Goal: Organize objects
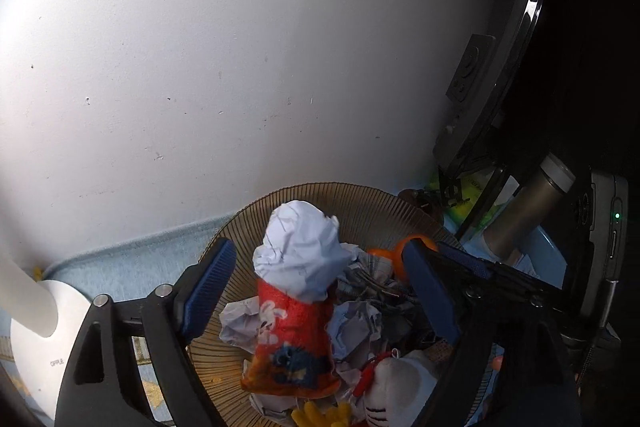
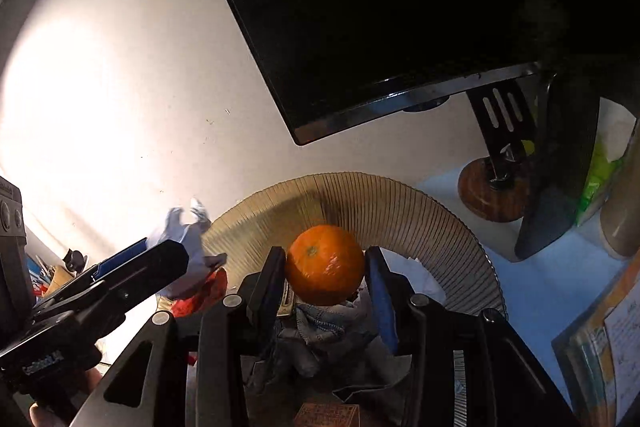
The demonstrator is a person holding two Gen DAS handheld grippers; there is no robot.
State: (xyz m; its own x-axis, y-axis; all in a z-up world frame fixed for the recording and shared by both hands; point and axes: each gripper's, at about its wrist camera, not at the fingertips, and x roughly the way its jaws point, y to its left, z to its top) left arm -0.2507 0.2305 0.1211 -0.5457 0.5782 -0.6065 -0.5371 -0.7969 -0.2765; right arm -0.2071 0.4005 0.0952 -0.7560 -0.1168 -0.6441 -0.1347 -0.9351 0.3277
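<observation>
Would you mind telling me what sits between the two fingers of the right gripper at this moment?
An orange sits between the right gripper's fingers, touching both, above the ribbed basket; the right wrist view shows it.

Your left gripper (image 1: 316,291) hangs with its blue-padded fingers (image 1: 208,287) spread wide apart, nothing pinched between them, tilted forward and downward. Your right gripper (image 2: 325,267) sits just to its right, its two fingers (image 2: 382,291) pressed against opposite sides of the orange (image 2: 325,264), which they hold lifted. In the right wrist view, your left gripper reaches in from the lower left, close beside the right one.
</observation>
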